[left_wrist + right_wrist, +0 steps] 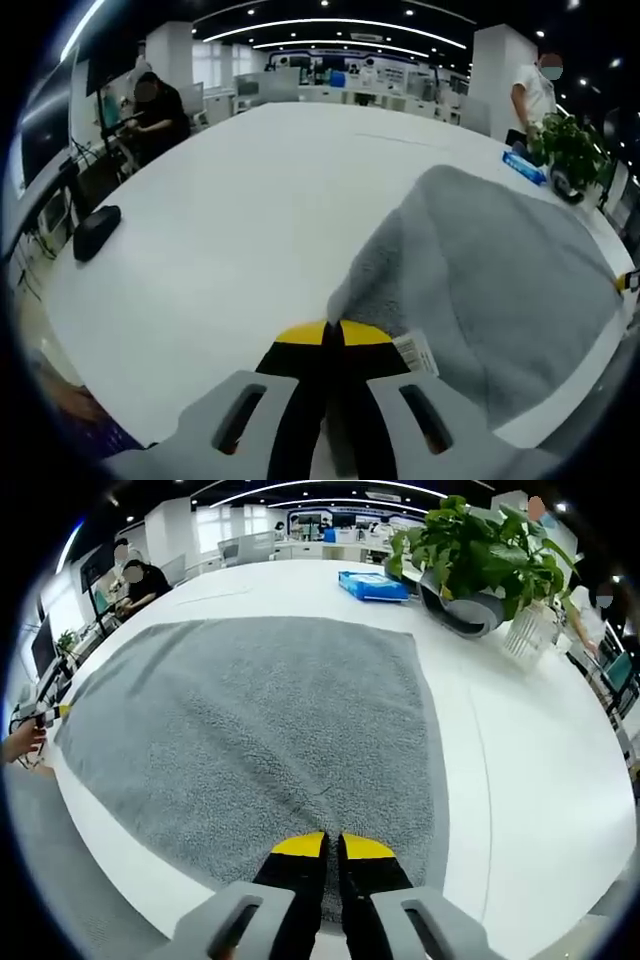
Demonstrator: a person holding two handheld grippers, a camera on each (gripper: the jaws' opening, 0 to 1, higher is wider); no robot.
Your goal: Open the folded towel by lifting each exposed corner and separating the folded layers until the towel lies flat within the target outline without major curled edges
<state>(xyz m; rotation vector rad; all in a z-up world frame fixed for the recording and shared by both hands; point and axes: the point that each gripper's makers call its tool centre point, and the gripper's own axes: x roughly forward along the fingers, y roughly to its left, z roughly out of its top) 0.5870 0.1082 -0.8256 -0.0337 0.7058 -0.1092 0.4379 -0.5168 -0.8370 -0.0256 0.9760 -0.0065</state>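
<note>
A grey fleecy towel [260,730] lies spread over the white table [540,780]. In the right gripper view my right gripper [333,846] has its yellow-tipped jaws pressed together on the towel's near edge. In the left gripper view my left gripper [334,332] is shut on a corner of the towel [490,270], and that corner rises slightly off the table [220,220]. A white label [414,352] hangs beside the jaws. The left gripper [45,716] also shows at the towel's far left corner, with a hand behind it. The right gripper's yellow tip [626,282] peeks in at the right edge.
A potted plant [480,560] in a grey pot and a blue packet [372,585] stand beyond the towel. A black case [96,230] lies near the table's left edge. People sit and stand at desks in the background.
</note>
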